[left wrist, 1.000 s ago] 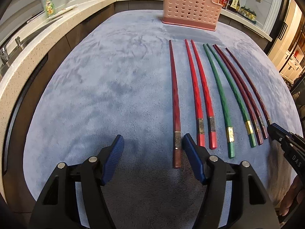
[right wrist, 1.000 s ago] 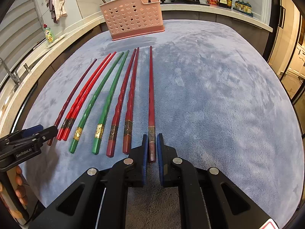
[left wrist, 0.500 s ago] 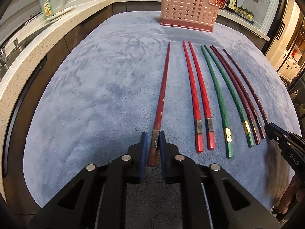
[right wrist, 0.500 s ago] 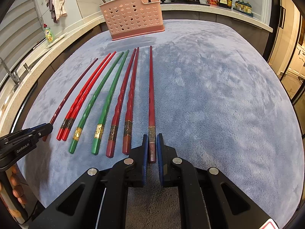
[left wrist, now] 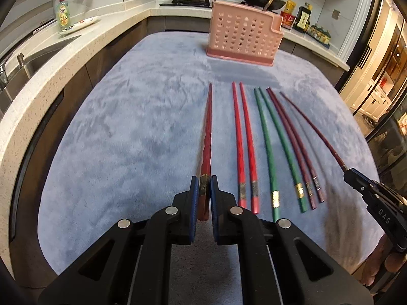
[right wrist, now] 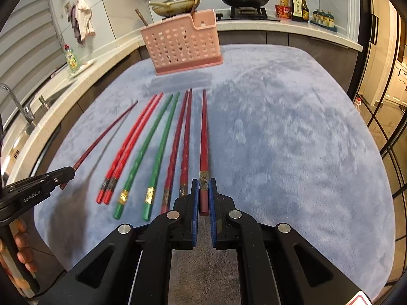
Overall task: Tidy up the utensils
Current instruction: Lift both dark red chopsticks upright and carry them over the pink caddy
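The left claw (left wrist: pixel 202 193) is clenching the banded end of a dark red faceted chopstick (left wrist: pixel 206 137), pointing toward twelve o'clock. The right claw (right wrist: pixel 203 193) is gripping its twin (right wrist: pixel 203 137) likewise. Six chopsticks are lying on the grey plush surface (right wrist: pixel 292 139). The pink perforated plastic holder (left wrist: pixel 244 38) is standing at twelve o'clock. Held by one end, each stick risks pivoting and missing the slot.

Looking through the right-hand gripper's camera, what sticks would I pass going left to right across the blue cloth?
Dark chopstick held by the left gripper → bright red pair → green pair → dark red pair → dark red chopstick clamped in the right gripper.
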`<state>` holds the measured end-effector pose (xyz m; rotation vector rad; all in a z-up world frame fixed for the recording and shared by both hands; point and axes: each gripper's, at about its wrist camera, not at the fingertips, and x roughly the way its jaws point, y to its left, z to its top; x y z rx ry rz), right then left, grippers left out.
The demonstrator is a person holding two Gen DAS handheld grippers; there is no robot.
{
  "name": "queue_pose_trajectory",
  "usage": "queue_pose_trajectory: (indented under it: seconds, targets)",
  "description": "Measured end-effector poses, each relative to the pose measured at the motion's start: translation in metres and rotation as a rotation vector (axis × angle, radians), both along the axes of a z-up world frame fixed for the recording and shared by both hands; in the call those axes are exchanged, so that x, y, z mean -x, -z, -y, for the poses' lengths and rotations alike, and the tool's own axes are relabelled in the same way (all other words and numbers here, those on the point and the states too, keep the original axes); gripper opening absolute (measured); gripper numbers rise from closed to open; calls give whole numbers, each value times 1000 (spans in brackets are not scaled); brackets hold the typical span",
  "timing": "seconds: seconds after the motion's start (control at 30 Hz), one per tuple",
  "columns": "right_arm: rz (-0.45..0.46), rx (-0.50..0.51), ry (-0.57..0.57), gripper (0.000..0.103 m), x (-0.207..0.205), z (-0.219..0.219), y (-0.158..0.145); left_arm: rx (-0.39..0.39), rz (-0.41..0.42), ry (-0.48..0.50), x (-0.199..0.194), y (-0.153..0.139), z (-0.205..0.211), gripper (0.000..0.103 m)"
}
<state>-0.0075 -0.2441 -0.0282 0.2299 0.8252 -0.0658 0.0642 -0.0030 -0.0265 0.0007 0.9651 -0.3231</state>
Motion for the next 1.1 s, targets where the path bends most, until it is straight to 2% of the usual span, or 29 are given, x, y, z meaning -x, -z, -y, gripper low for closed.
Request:
queue_pose_trajectory:
  seconds: [0.13,0.3,0.57,0.83,1.1]
  targets:
    - [66,-12,8,7,-1,7,-29,57,16,-9,-6,-23,-4,9]
    - [135,-18,21,7,-8,15,-66,85,73,-13,-17,-58,-5,8]
    - [244,-9,41,7,-36,29,-121,104,166,1,-48,-109,5,7]
    - [318,-15,46,7,-69,35,-158,85,263,12,-83,-148,23,7]
    - [438,-64,54,7,-110,45,-209,129,365,21,-123,-205,39,7]
